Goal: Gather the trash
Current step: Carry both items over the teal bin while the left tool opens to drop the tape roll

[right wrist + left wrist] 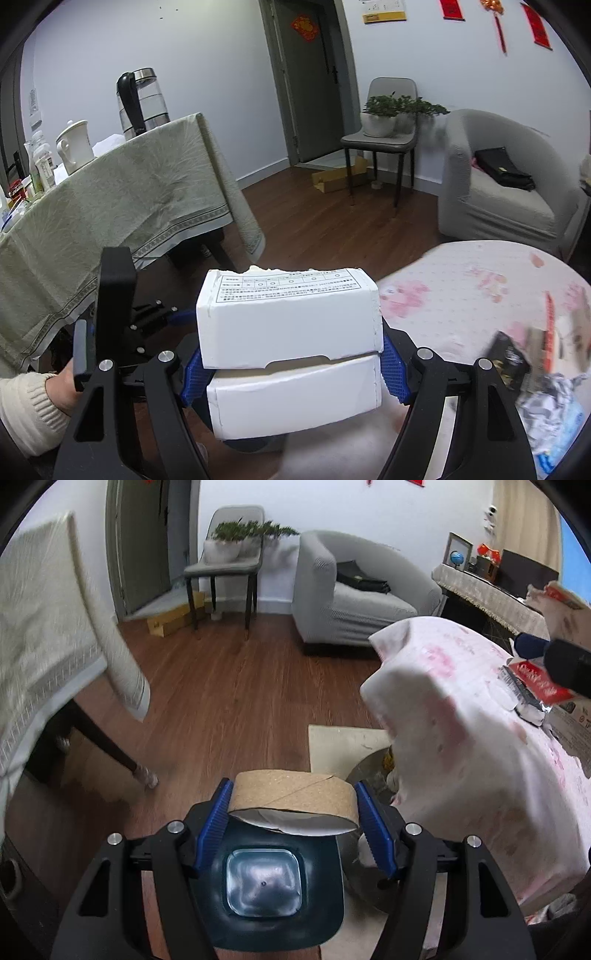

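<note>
In the left wrist view my left gripper (293, 806) is shut on a brown cardboard tape roll (291, 788), with a blue pad on each side of it. Right under the roll is a dark teal container (280, 915) with a pale square at its centre. In the right wrist view my right gripper (290, 356) is shut on a white cardboard box (288, 321) with a torn lid and a printed table on top. More trash lies on the pink flowered table (461, 295): a black packet (509, 358) and a crumpled wrapper (554, 410). A red packet (535, 681) lies there too.
A table under a green cloth (122, 206) stands at the left with a kettle (142, 99) and a white mug (75, 146). A grey armchair (354, 594), a chair with potted plants (229, 557) and a door stand across the wooden floor (221, 686). A hand in a cream sleeve (33, 410) holds the left tool.
</note>
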A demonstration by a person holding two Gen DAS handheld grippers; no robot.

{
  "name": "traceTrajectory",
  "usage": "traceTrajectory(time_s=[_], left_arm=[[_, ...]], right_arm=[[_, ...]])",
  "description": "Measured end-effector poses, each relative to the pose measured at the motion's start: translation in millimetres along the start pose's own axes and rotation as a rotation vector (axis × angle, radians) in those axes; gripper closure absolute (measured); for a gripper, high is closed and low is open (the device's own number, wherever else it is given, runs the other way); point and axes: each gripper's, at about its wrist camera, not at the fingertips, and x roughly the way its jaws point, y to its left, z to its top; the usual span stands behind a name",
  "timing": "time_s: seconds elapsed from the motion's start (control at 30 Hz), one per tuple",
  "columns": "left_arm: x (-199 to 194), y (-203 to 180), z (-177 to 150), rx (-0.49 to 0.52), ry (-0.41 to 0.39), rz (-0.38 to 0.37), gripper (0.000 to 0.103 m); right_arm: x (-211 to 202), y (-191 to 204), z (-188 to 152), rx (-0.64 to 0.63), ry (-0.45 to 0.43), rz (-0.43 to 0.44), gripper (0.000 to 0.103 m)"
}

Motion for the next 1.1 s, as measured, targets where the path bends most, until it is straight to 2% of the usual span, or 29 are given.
traceTrajectory(time_s=[0.07,0.17,0.4,0.53,0.7,0.9,1.1], left_arm=[[5,12,-6,-0.029,0.03,-0.014,0.034],[10,24,-14,-0.037,0.054,0.009,0.034],[21,38,-27,-0.019,0.115,0.033,0.033],[24,41,-33,0.008,0.127,0.021,0.024],[24,50,-37,0.011,0.137,0.02,0.022],[14,68,-33,-0.034,0.104,0.031,0.022],[-11,90,-18,-0.09,0.028,0.045,0.03]], right_arm=[[8,8,2,-0.004,0.007,0.014,0.027],[20,20,3,-0.019,0.019,0.031,0.027],[44,36,1,-0.038,0.055,0.051,0.027],[55,42,3,-0.038,0.067,0.057,0.027],[70,49,3,-0.033,0.085,0.066,0.027],[94,57,-3,-0.026,0.136,0.06,0.027],[118,63,-15,-0.03,0.203,0.045,0.027]])
